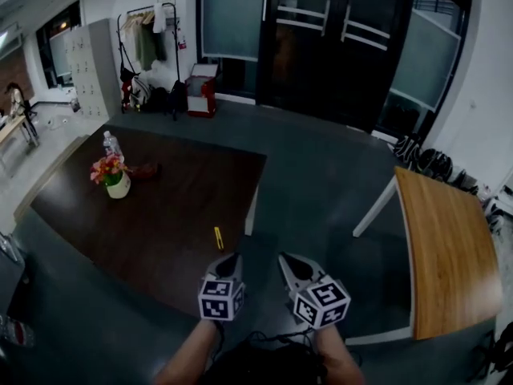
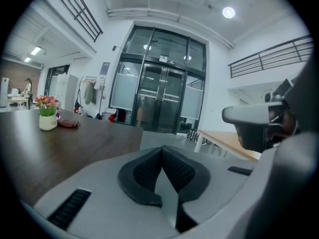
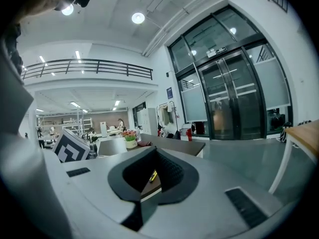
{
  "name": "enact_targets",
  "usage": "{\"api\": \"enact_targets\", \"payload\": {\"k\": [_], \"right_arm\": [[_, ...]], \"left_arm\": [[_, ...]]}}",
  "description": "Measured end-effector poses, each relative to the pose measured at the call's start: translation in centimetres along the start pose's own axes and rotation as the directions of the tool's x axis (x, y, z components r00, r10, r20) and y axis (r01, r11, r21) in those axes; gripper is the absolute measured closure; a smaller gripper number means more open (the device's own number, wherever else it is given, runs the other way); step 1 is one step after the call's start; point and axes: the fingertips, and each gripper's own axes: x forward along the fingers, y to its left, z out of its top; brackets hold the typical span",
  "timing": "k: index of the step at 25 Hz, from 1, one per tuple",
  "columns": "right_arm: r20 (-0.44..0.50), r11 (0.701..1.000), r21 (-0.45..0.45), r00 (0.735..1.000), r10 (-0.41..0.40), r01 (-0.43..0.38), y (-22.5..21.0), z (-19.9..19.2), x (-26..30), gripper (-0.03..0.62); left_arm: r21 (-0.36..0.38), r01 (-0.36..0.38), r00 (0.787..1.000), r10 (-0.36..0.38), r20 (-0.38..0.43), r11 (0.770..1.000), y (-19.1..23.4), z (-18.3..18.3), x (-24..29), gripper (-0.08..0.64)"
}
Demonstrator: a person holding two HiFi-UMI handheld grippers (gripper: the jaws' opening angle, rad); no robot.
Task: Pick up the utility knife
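Observation:
The yellow utility knife lies near the front right edge of the dark brown table. My left gripper hovers just short of it at the table's edge, shut with nothing in it. My right gripper is beside it over the floor, its fingertips together and empty. In the left gripper view the gripper's pads meet at the tip, and the knife is not in sight there. In the right gripper view the knife shows as a yellow sliver past the closed tips of the gripper.
A pot of flowers, a water bottle and a small brown object stand at the table's far left. A light wooden table is to the right across grey floor. Glass doors lie ahead.

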Motion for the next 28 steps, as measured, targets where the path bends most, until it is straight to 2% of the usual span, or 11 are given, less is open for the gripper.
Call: {"api": "enact_targets", "payload": {"k": [6,8,14,18,24,28], "right_arm": [[-0.028,0.996,-0.019,0.996,0.081,-0.082,-1.4,0.6,5.4,0.581],[-0.042,0.992,-0.025,0.992,0.12,-0.121,-2.0,0.6,7.3,0.581],[-0.09,0.964,-0.036,0.961,0.261,-0.265,-4.2,1.2,12.4,0.581],[-0.136,0.933,-0.031,0.926,0.353,-0.36,-5.2,1.3,15.0,0.581],[-0.187,0.885,-0.02,0.871,0.453,-0.465,-6.7,0.9,17.5,0.581],[-0.217,0.864,-0.009,0.844,0.49,-0.504,-7.6,0.5,18.4,0.581]], "left_arm": [[-0.055,-0.101,0.995,0.1,-0.021,0.993,3.9,-0.3,3.4,0.552],[-0.073,-0.145,0.989,0.143,-0.029,0.987,5.4,-0.7,4.7,0.524],[-0.122,-0.303,0.951,0.292,-0.099,0.945,9.6,-2.4,8.6,0.449],[-0.11,-0.41,0.903,0.386,-0.188,0.905,12.0,-4.5,10.3,0.385],[-0.107,-0.524,0.821,0.469,-0.325,0.845,14.5,-8.5,11.7,0.376],[-0.088,-0.58,0.765,0.503,-0.403,0.81,15.3,-10.3,11.7,0.381]]}}
